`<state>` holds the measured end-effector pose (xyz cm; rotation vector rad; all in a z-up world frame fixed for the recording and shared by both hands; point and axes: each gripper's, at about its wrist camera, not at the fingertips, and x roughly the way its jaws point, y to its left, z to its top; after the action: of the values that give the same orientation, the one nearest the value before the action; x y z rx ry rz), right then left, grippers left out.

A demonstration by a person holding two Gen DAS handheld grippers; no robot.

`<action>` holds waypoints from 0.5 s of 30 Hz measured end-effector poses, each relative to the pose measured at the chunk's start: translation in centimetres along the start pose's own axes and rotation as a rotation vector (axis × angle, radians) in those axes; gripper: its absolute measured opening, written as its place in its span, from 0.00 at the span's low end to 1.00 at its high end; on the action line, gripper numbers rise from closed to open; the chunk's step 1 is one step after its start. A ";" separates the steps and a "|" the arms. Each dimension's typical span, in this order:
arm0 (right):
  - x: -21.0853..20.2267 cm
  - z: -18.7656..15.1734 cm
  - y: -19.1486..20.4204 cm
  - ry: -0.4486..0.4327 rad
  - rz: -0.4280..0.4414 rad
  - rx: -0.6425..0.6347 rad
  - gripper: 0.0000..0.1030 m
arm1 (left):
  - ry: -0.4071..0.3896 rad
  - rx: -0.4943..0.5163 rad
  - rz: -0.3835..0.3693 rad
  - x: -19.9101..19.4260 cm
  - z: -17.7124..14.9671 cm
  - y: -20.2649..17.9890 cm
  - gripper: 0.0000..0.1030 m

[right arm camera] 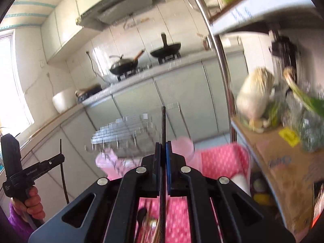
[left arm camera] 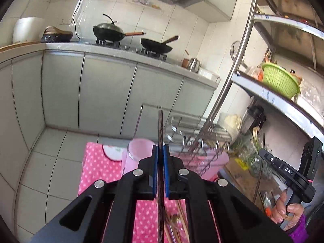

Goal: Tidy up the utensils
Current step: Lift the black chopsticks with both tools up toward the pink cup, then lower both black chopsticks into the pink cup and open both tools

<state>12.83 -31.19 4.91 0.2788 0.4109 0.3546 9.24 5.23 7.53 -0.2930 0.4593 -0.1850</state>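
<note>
My left gripper (left arm camera: pixel 161 147) is shut on a dark chopstick (left arm camera: pixel 160 125) that stands upright between the blue pads (left arm camera: pixel 155 162), raised above the pink dotted tablecloth (left arm camera: pixel 95 170). My right gripper (right arm camera: pixel 163 145) is likewise shut on a second dark chopstick (right arm camera: pixel 163 121). Each view catches the other tool at its edge: the right gripper (left arm camera: pixel 262 152) with its chopstick (left arm camera: pixel 260 174), the left gripper (right arm camera: pixel 60 158) with its chopstick (right arm camera: pixel 63 174). A pink cup (left arm camera: pixel 137 151) and a wire rack (left arm camera: pixel 194 129) stand just ahead. More utensils (left arm camera: pixel 176 222) lie on the cloth below.
A steel shelf unit (left arm camera: pixel 283 101) rises at the right with a green basket (left arm camera: pixel 279 81), a cabbage (right arm camera: pixel 255 93) and a cardboard box (right arm camera: pixel 283 158). Across the tiled floor runs a counter (left arm camera: pixel 121 50) with two woks (left arm camera: pixel 109 31) and a rice cooker (left arm camera: pixel 26 29).
</note>
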 end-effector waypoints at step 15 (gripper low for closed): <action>8.2 7.1 -0.5 -0.236 -0.046 -0.064 0.05 | -0.271 -0.038 0.095 7.9 6.5 2.1 0.04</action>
<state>23.06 -29.83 8.26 0.2446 0.1736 0.2857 19.43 6.86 9.15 -0.3277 0.2083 -0.0419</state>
